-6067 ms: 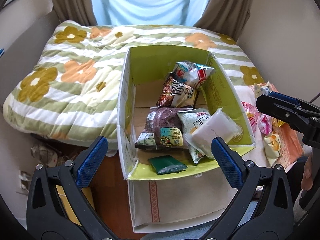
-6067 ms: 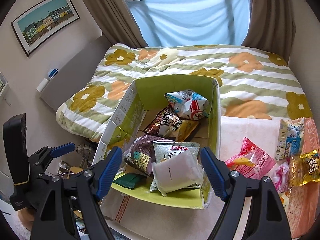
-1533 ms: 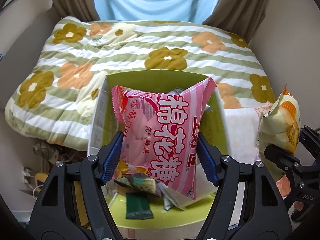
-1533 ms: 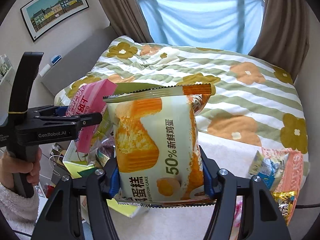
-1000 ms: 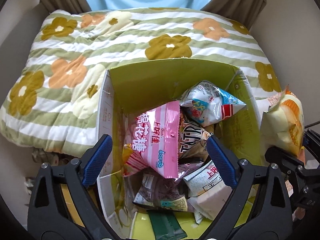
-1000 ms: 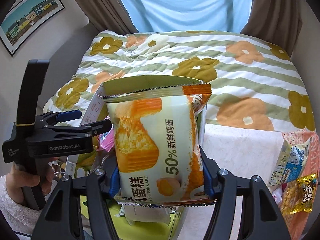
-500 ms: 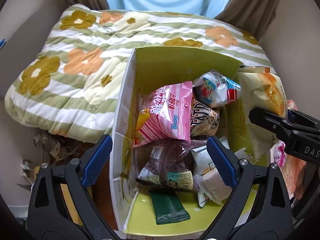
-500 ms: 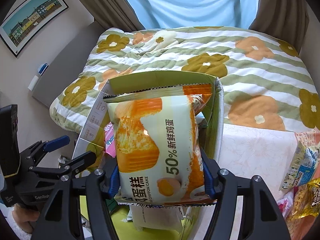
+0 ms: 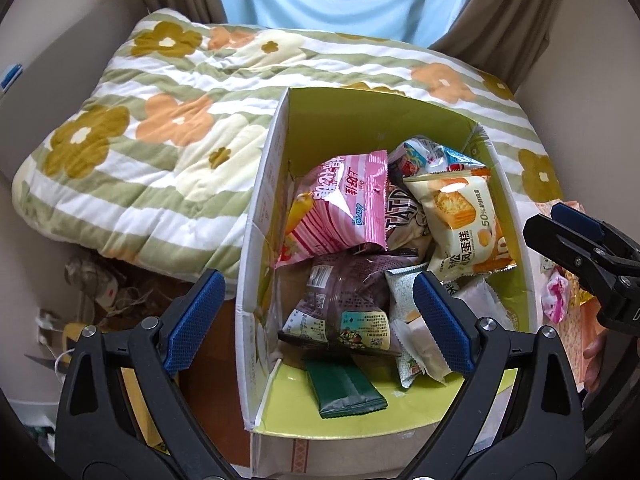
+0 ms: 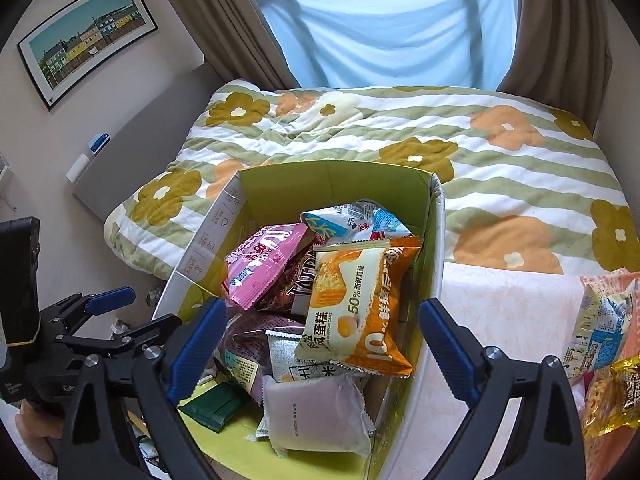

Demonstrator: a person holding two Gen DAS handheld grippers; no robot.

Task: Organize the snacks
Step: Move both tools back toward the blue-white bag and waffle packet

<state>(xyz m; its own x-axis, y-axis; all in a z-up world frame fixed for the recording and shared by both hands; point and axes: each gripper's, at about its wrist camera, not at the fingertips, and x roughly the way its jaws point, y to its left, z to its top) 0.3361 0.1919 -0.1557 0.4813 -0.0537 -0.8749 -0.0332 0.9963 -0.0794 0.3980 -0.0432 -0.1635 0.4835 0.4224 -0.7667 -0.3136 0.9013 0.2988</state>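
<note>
Now both tools are free: your left gripper (image 9: 316, 320) and right gripper (image 10: 322, 346) hang over the green-lined cardboard box (image 10: 340, 178) with jaws apart and nothing between them; the orange-and-cream chiffon cake packet (image 10: 356, 304) lies inside on the pile, beside the pink marshmallow bag (image 9: 340, 208). For the next pick, swing right to the loose packets (image 10: 600, 320) on the pale patterned table (image 10: 500, 312); take each by its middle and lower it into a gap so the heap stays below the rim. Beyond stands a bed under a flowered striped quilt (image 10: 460, 136), then brown curtains (image 10: 224, 20).
</note>
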